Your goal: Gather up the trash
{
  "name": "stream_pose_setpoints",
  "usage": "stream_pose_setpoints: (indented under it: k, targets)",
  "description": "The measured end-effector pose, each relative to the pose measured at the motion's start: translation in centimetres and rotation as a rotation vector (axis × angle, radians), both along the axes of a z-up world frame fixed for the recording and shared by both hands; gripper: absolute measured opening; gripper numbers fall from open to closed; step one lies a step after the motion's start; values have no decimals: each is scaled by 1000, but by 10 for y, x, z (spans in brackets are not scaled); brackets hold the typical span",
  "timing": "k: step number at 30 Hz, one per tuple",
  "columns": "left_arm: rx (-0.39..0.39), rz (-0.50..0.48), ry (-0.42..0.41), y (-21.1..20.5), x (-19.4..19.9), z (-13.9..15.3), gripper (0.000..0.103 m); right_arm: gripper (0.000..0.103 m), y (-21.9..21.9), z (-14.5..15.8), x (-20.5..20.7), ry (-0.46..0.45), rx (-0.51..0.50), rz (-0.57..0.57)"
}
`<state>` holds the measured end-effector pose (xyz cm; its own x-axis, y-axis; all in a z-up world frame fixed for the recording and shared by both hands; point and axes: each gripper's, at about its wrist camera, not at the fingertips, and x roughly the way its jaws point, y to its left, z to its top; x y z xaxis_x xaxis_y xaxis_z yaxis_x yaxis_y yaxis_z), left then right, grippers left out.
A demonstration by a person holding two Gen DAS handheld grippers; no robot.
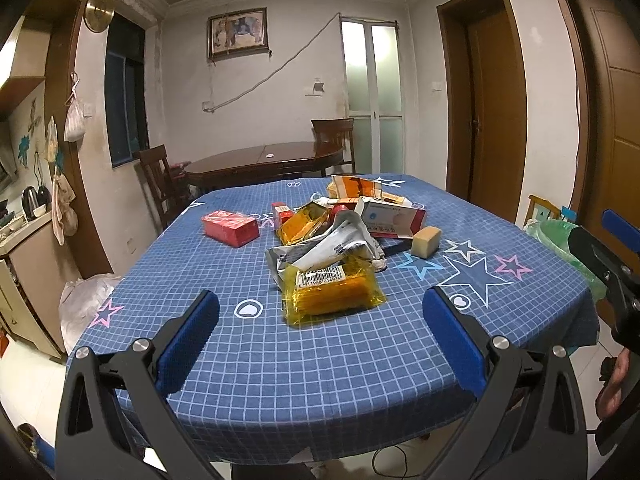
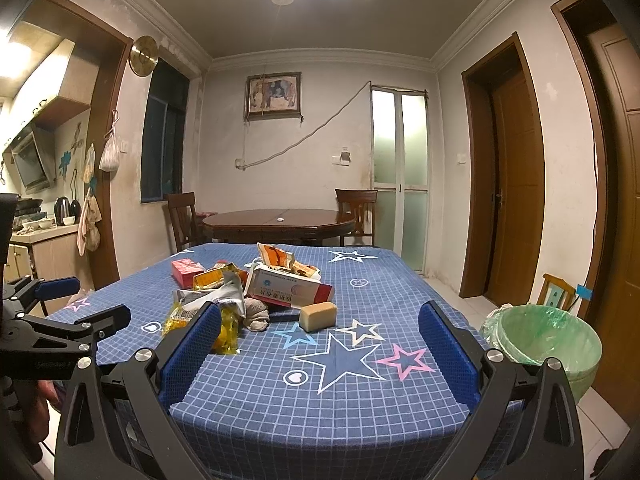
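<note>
the trash pile [image 1: 340, 236] sits mid-frame on the blue star tablecloth [image 1: 280, 360], with the yellow barcode wrapper [image 1: 334, 294] nearest. the left gripper [image 1: 320, 336] and right gripper [image 2: 320, 350] both hang wide open, holding nothing. the slick wrapper could slide from a pinch, and the green-lined bin [image 2: 548, 344] at lower right stands off the table, so drops are likely.

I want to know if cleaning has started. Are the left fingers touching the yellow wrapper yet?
Apart. In the left wrist view, the open left gripper sits short of the yellow wrapper, with blue tablecloth showing between each finger and it.
</note>
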<state>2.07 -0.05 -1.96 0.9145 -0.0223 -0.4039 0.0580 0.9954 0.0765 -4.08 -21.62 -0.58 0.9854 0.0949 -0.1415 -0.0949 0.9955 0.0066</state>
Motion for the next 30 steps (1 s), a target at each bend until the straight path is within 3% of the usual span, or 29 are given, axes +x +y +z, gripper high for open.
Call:
stream_pose_setpoints:
  k: [30]
  targets:
    - [-6, 7, 30, 3, 5, -4, 98, 99, 2, -5, 7, 20, -6, 3]
